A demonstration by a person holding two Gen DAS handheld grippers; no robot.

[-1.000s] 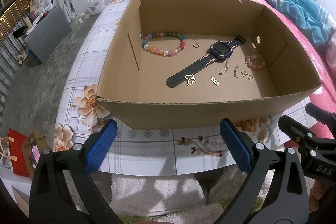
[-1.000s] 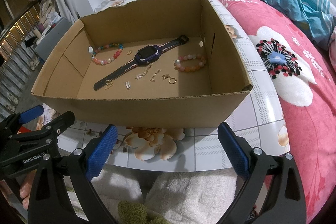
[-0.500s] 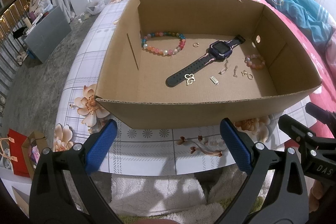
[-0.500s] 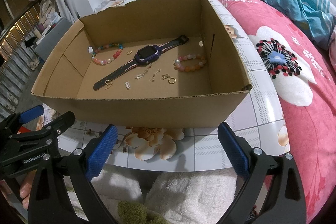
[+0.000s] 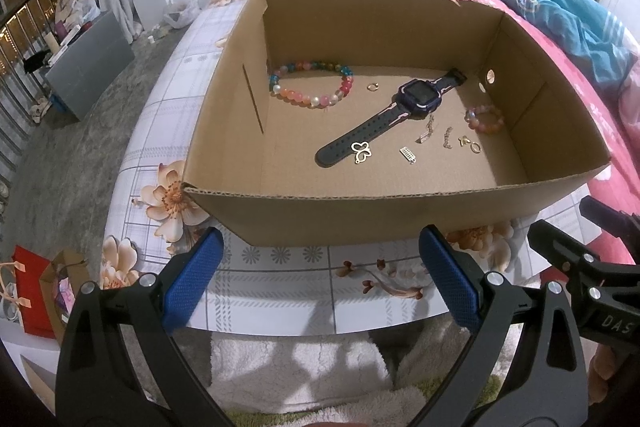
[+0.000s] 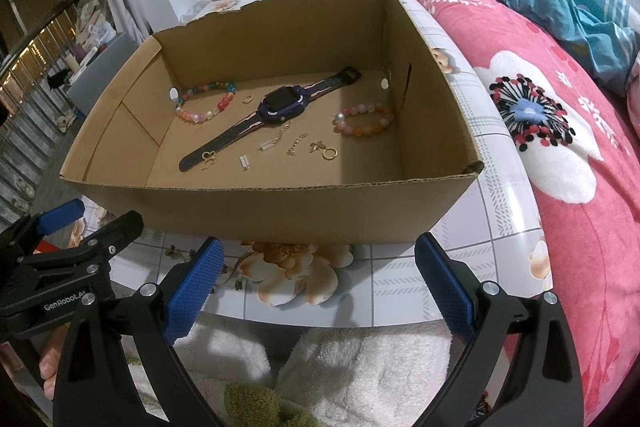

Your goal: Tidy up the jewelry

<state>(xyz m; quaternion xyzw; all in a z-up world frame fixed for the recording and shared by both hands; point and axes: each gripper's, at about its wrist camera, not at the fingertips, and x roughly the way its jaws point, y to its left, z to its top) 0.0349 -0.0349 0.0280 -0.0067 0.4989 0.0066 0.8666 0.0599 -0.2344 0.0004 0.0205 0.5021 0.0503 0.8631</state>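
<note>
Open cardboard box (image 5: 360, 223) sat on the table, jewelry loose on its floor. Dark smartwatch (image 5: 416, 95) lay flat and diagonal mid-box, gold butterfly charm (image 5: 361, 151) on its near strap end; multicolor bead bracelet (image 5: 310, 87) back-left, small gold ring (image 5: 373, 87) beside it. Pink-orange bead bracelet (image 6: 364, 121) lay right, small gold and silver chain bits (image 6: 296, 145) between.

The cardboard box (image 5: 400, 215) is open on top, so entry from above is free; its four upright walls block any sideways reach. Inside, the near-left floor lies bare. The watch (image 5: 404, 107) runs diagonally across the middle, the large bead bracelet (image 5: 310, 85) sits at the far left, the small bracelet (image 5: 485, 119) by the right wall, and small gold pieces (image 5: 436, 143) scatter between. A strip of surface (image 5: 280, 283) stays free before the box.
</note>
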